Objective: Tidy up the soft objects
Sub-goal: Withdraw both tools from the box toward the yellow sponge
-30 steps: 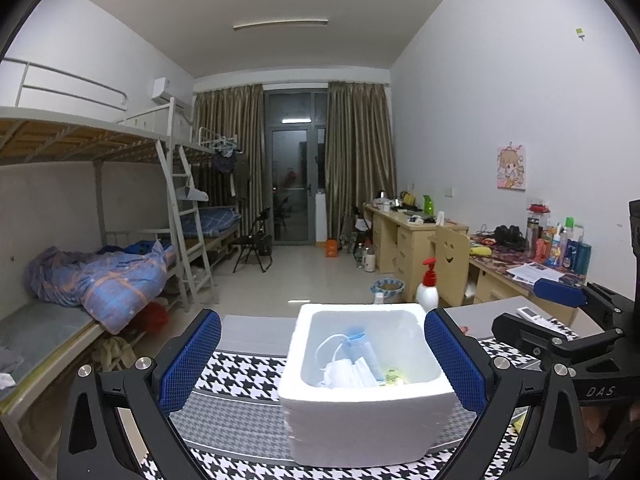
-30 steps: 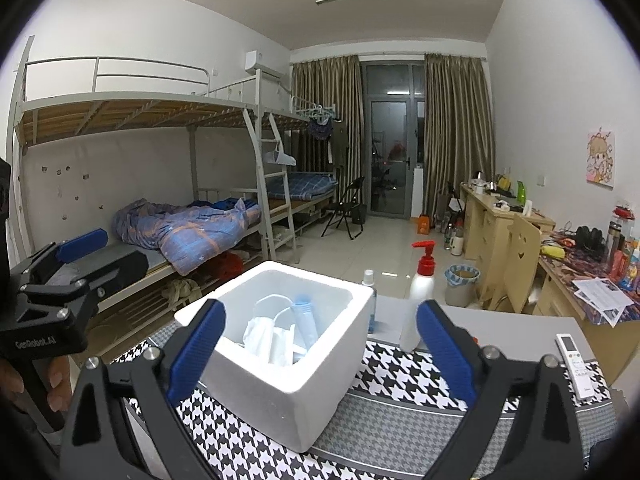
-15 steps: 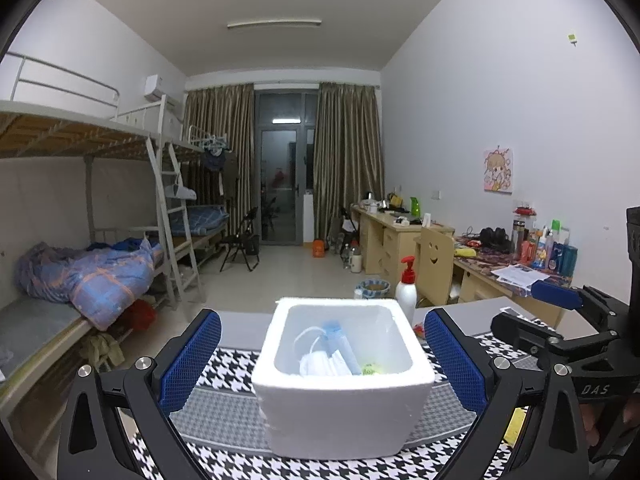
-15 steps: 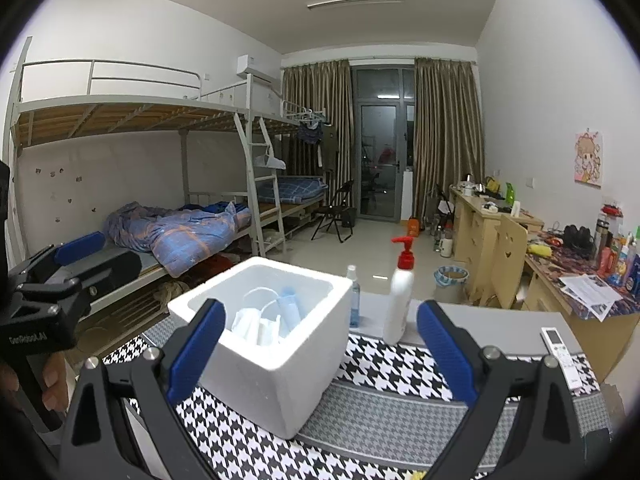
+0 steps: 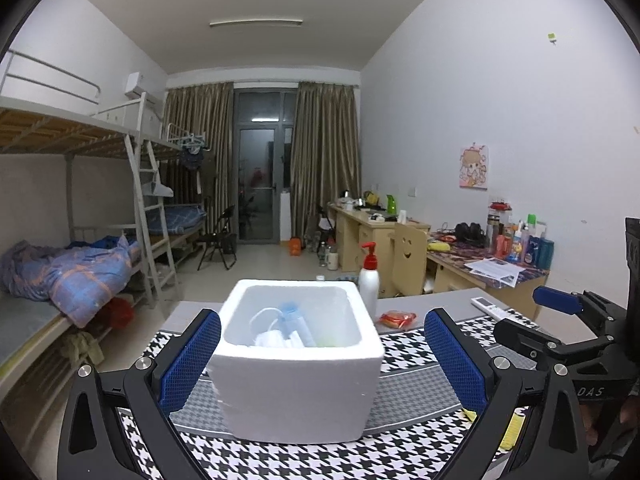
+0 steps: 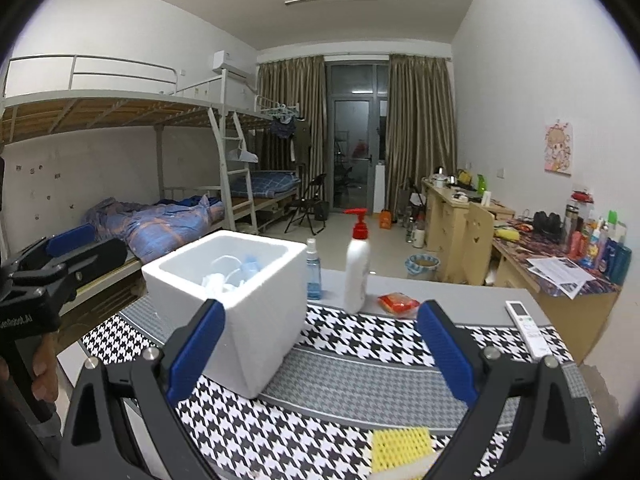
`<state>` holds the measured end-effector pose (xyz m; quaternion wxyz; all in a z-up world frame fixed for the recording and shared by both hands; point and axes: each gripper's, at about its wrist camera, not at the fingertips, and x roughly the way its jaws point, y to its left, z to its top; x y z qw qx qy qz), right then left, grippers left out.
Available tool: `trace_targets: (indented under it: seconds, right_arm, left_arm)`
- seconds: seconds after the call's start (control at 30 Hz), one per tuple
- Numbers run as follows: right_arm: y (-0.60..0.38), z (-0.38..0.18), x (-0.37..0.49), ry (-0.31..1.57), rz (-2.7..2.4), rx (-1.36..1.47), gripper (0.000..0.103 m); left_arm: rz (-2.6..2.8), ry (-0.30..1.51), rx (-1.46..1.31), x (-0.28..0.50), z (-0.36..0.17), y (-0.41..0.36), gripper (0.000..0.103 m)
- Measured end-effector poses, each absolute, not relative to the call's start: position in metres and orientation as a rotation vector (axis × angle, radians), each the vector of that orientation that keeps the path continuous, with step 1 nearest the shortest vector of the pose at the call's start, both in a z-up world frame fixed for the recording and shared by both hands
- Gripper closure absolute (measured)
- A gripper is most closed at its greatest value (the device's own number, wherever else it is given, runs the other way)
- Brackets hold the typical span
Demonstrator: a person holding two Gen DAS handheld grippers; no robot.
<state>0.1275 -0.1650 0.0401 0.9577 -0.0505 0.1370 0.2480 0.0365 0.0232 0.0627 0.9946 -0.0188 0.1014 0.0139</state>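
Now that you have drawn back from the foam box [image 5: 298,364], both claws spread empty, the yellow sponge [image 6: 402,450] comes next.

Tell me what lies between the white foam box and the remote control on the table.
In the right wrist view, the pump bottle and an orange packet sit between the foam box and the remote.

The room is seen from low over the table [image 5: 420,394] in both views. The white box [image 5: 298,384] is seen close, straight ahead in the left view, off left in the right view [image 6: 244,320].
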Motion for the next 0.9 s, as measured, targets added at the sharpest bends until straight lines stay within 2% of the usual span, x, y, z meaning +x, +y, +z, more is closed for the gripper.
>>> trace_targets:
  seconds: [0.9]
  right_arm:
    - [-0.209,0.017,0.102,0.337,0.367,-0.072,0.004]
  left_arm:
    - [-0.106,0.265,-0.021,0.03,0.028,-0.016,0.001]
